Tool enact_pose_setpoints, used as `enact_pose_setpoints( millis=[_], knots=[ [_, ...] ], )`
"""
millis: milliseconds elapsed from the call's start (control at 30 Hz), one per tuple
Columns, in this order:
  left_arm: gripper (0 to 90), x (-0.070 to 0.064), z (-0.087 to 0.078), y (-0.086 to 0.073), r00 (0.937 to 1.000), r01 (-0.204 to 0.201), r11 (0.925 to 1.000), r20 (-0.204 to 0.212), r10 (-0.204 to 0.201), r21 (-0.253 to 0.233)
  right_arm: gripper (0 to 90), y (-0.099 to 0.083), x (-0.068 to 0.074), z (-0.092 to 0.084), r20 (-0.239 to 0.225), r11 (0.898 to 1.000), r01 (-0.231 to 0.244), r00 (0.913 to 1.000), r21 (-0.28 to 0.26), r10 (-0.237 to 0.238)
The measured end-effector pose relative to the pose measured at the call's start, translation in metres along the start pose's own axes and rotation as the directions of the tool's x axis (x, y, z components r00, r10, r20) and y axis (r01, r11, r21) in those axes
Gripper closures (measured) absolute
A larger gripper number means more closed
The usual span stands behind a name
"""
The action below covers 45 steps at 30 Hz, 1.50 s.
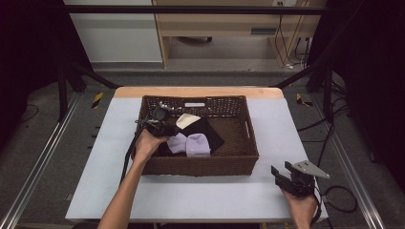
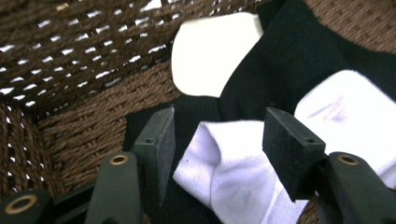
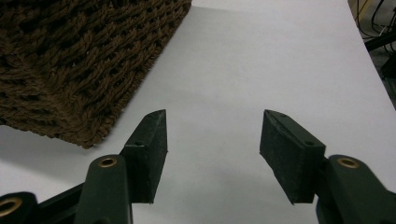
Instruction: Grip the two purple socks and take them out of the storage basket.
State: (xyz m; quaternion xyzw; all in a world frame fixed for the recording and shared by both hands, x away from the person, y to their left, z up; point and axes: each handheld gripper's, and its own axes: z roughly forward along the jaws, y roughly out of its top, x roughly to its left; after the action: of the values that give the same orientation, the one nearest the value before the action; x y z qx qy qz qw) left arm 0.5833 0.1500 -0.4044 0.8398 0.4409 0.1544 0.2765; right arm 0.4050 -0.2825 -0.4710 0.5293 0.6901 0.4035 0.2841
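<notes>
A brown wicker basket (image 1: 200, 166) stands in the middle of the white table (image 1: 286, 124). Inside it lie pale lavender socks (image 1: 191, 144) on a black cloth (image 1: 210, 132), with a cream piece (image 1: 187, 119) behind them. My left gripper (image 1: 168, 130) reaches down into the basket's left half. In the left gripper view it (image 2: 219, 126) stands open, with a lavender sock (image 2: 233, 172) lying between and below the pads, which do not press on it. My right gripper (image 1: 282, 168) hovers open and empty over the table's front right.
In the right gripper view the basket's corner (image 3: 79, 60) lies to the left of the open jaws, with bare white tabletop (image 3: 261, 60) ahead. The basket's woven wall (image 2: 84, 56) rises close on the left gripper's left. Cables lie on the floor to the right (image 1: 341, 198).
</notes>
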Motion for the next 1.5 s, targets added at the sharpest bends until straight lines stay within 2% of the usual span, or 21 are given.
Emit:
enact_pose_setpoints(
  millis=[133, 200, 300, 500, 600, 633, 767, 867, 900, 967, 1067, 1167, 1200, 1233, 1267, 1300, 1333, 1367, 1433, 1467, 1500],
  knots=[
    [44.1, -0.003, 0.006, 0.000, 0.9996, -0.027, 0.9978, -0.003, 0.027, 0.061, 41.6, 0.000, 0.001, 0.001, 0.000, 1.000, 0.002, 1.0000, 0.004, -0.002],
    [45.0, -0.003, 0.006, 0.000, 0.9994, -0.035, 0.9967, 0.000, 0.035, 0.073, 41.6, 0.000, 0.001, 0.001, 0.000, 1.000, 0.002, 1.0000, 0.005, -0.002],
    [45.0, -0.004, 0.010, 0.000, 0.9983, -0.058, 0.9913, 0.004, 0.058, 0.118, 41.7, 0.000, 0.001, 0.001, -0.001, 1.000, -0.002, 1.0000, 0.005, 0.002],
    [45.7, -0.005, 0.014, 0.000, 0.9983, -0.057, 0.9864, 0.009, 0.057, 0.154, 41.7, 0.000, 0.000, 0.001, 0.001, 1.000, 0.006, 1.0000, 0.000, -0.006],
    [51.5, -0.005, 0.017, 0.000, 0.9987, -0.051, 0.9845, 0.009, 0.050, 0.168, 41.7, 0.000, 0.000, 0.001, -0.001, 1.000, 0.005, 1.0000, 0.001, -0.005],
    [54.8, -0.005, 0.018, -0.001, 0.9983, -0.057, 0.9814, 0.022, 0.053, 0.184, 41.7, 0.000, 0.001, 0.001, -0.002, 1.000, 0.008, 1.0000, 0.002, -0.008],
    [68.5, -0.006, 0.019, -0.002, 0.9976, -0.064, 0.9778, 0.040, 0.057, 0.200, 41.7, 0.000, 0.001, 0.001, -0.006, 1.000, 0.003, 1.0000, 0.005, -0.003],
    [77.8, -0.006, 0.019, -0.002, 0.9978, -0.055, 0.9777, 0.047, 0.046, 0.203, 41.6, 0.000, 0.001, 0.001, -0.005, 1.000, 0.004, 1.0000, 0.005, -0.004],
    [77.8, -0.006, 0.019, -0.002, 0.9975, -0.057, 0.9781, 0.053, 0.047, 0.200, 41.6, 0.000, 0.001, 0.001, -0.006, 1.000, 0.004, 1.0000, 0.006, -0.004],
    [85.3, -0.006, 0.016, -0.003, 0.9965, -0.055, 0.9817, 0.073, 0.042, 0.182, 41.6, 0.000, 0.001, 0.001, -0.002, 1.000, 0.011, 0.9999, 0.004, -0.011],
    [85.8, -0.006, 0.015, -0.003, 0.9958, -0.058, 0.9847, 0.080, 0.045, 0.164, 41.7, 0.000, 0.000, 0.000, -0.002, 1.000, 0.008, 1.0000, 0.003, -0.008],
    [86.2, -0.008, 0.007, -0.003, 0.9950, -0.069, 0.9937, 0.079, 0.062, 0.089, 41.8, -0.001, 0.000, -0.001, -0.002, 1.000, -0.001, 1.0000, 0.005, 0.001],
    [86.2, -0.008, 0.007, -0.003, 0.9950, -0.069, 0.9937, 0.079, 0.062, 0.089, 41.8, -0.001, 0.000, -0.001, -0.002, 1.000, -0.001, 1.0000, 0.005, 0.001],
    [86.4, -0.007, 0.003, -0.003, 0.9953, -0.060, 0.9975, 0.078, 0.057, 0.038, 41.9, -0.001, -0.001, -0.001, -0.002, 1.000, -0.004, 1.0000, 0.005, 0.004],
    [86.4, -0.007, 0.003, -0.003, 0.9953, -0.060, 0.9975, 0.078, 0.057, 0.038, 41.9, -0.001, -0.001, -0.001, -0.002, 1.000, -0.004, 1.0000, 0.005, 0.004],
    [86.5, -0.007, -0.002, -0.004, 0.9960, -0.056, 0.9984, 0.069, 0.057, -0.011, 41.9, -0.001, -0.001, -0.001, -0.003, 1.000, -0.007, 1.0000, 0.006, 0.007],
    [86.6, -0.007, -0.002, -0.004, 0.9960, -0.056, 0.9984, 0.069, 0.057, -0.011, 41.9, -0.001, -0.001, -0.001, -0.003, 1.000, -0.007, 1.0000, 0.006, 0.007],
    [86.6, -0.007, -0.006, -0.005, 0.9971, -0.051, 0.9975, 0.053, 0.054, -0.048, 42.0, -0.001, -0.001, -0.002, -0.005, 1.000, -0.011, 0.9999, 0.007, 0.011],
    [86.8, -0.007, -0.010, -0.005, 0.9975, -0.053, 0.9946, 0.041, 0.057, -0.090, 42.0, -0.001, -0.001, -0.001, -0.002, 1.000, -0.003, 1.0000, 0.005, 0.003],
    [86.9, -0.007, -0.010, -0.005, 0.9975, -0.053, 0.9946, 0.041, 0.057, -0.090, 42.0, -0.001, -0.001, -0.001, -0.002, 1.000, -0.003, 1.0000, 0.005, 0.003],
    [86.9, -0.007, -0.012, -0.006, 0.9976, -0.055, 0.9923, 0.036, 0.059, -0.112, 42.1, -0.001, -0.001, -0.001, -0.001, 1.000, -0.002, 1.0000, 0.005, 0.002]
  ],
)
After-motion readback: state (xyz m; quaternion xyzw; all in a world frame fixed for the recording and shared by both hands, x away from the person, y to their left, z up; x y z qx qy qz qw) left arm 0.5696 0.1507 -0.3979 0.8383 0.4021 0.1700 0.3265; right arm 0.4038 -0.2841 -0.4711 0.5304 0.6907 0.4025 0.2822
